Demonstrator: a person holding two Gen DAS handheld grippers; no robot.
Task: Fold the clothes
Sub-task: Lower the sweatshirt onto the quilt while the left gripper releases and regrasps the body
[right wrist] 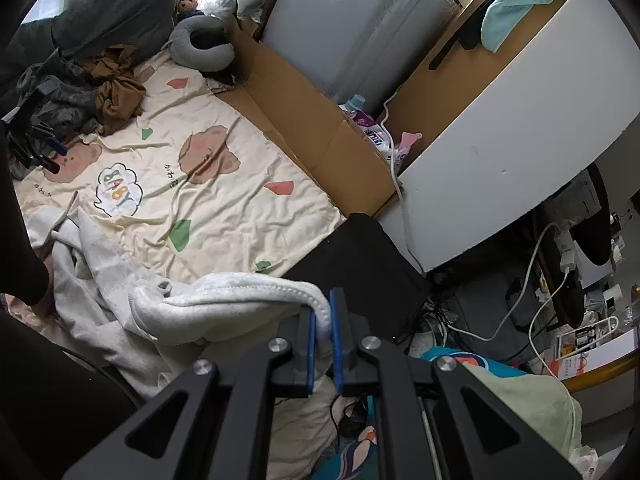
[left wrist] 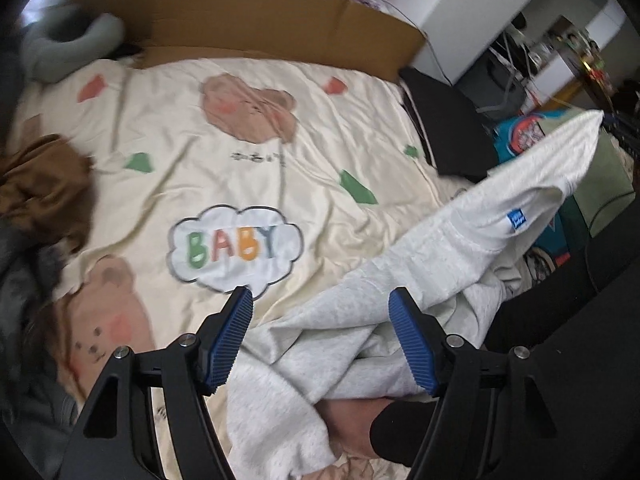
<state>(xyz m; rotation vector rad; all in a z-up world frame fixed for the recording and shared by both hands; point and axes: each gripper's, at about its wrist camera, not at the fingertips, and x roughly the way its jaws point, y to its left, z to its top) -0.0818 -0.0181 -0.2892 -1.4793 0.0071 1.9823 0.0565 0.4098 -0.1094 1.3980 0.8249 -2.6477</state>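
In the left wrist view, a brown garment [left wrist: 44, 184] lies crumpled at the left edge of the bed, touching a dark grey heap [left wrist: 20, 272] below it. A grey neck pillow [left wrist: 68, 46] sits at the far left corner, against a flattened cardboard box [left wrist: 280, 16] along the far side. The cream blanket [left wrist: 320, 152], printed with bears and a cloud reading "BABY", covers the bed.

The left gripper [left wrist: 320, 308] hangs over the blanket's near edge with its jaws released, wide apart. The pale grey sweatshirt [left wrist: 440, 264] lies bunched beneath and between them, but the blue pads [left wrist: 230, 340] do not press on it. From there the sweatshirt rises to the upper right as a lifted sleeve or hem, with a small blue tag [left wrist: 513, 222] on it.

In the right wrist view, the left gripper [right wrist: 44, 152] shows small at the left edge. The sweatshirt [right wrist: 104, 276] is heaped on the bed's near left part, and one thick hemmed edge arches rightward into the right gripper [right wrist: 324, 312], whose jaws are clenched on that edge. Just beyond stands a black cushion-like block [right wrist: 360, 256], then a white cabinet [right wrist: 500, 152] with cables beside it.
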